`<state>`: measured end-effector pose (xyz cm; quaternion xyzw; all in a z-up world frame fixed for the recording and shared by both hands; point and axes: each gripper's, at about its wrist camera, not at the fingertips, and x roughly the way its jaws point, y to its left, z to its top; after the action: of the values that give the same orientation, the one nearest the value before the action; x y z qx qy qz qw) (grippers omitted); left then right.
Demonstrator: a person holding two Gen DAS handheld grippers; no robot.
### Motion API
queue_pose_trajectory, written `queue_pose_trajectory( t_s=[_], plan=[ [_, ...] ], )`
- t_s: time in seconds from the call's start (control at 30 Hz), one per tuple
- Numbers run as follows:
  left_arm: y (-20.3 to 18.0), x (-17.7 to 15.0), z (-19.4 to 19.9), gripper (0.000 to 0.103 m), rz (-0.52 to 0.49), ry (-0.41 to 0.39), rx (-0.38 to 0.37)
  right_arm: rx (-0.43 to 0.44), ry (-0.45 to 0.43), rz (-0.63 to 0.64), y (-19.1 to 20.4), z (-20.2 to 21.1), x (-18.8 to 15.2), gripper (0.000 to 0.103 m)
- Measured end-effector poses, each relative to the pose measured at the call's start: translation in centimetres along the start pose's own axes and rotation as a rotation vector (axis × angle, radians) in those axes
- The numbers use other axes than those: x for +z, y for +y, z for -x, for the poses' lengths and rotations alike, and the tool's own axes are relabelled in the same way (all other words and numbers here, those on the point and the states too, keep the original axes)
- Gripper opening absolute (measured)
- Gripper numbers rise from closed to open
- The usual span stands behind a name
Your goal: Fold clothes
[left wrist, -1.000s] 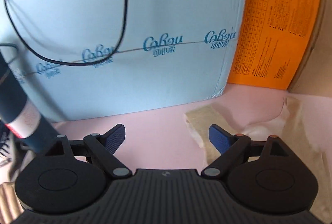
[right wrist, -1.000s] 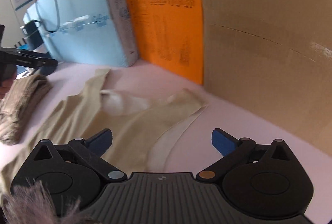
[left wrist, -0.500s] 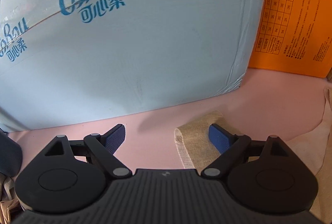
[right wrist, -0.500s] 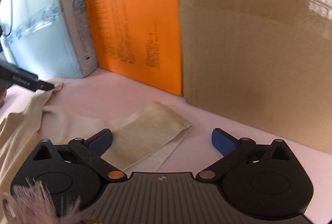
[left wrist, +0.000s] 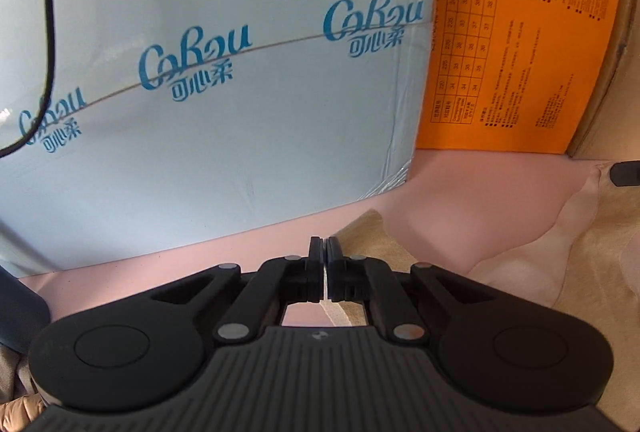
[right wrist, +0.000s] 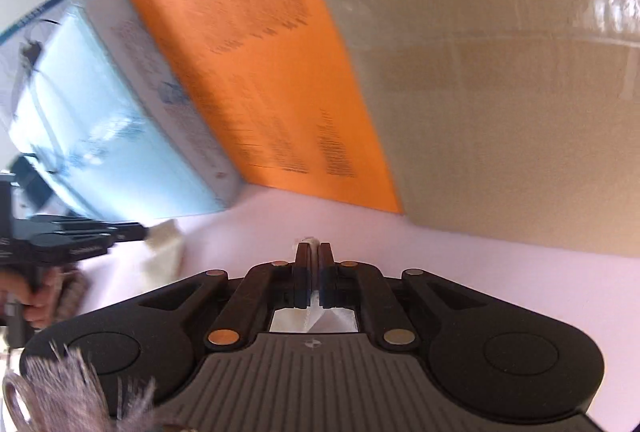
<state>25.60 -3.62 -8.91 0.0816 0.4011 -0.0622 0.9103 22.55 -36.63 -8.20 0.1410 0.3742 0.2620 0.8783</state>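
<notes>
Both jaws pinching the beige garment (left wrist: 592,272).
Your left gripper (left wrist: 323,252) and right gripper (right wrist: 313,256) are clamping thin, soft fabric edges.

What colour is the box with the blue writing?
Light blue box, seen best in the left wrist view.

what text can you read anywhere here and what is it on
"CoRou" with "可心柔" beneath, printed three times in blue on the light blue box.
Size table with numbers such as "245", "235", "225", "39", "38" on the orange box; its paragraphs are too small to read.
Right wrist view: all print is motion-blurred.
</notes>
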Motion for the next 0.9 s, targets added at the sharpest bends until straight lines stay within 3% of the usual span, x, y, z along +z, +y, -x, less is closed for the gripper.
queue_pose_trajectory(
  t_s=[0.2,0.53,0.9],
  plan=[
    [-0.8,-0.7,3.4,0.001,-0.048,-0.022,-0.003,0.094,0.029,0.013,3.4,4.0,-2.4,0.004],
    [-2.3,-6.4,7.3,0.002,-0.112,0.029,-0.002,0.181,0.102,0.049,8.1,9.1,-7.7,0.004],
    [-1.6,-10.9,9.8,0.002,-0.179,0.079,-0.004,0.152,0.166,0.051,8.0,9.5,-11.8,0.004]
  ],
)
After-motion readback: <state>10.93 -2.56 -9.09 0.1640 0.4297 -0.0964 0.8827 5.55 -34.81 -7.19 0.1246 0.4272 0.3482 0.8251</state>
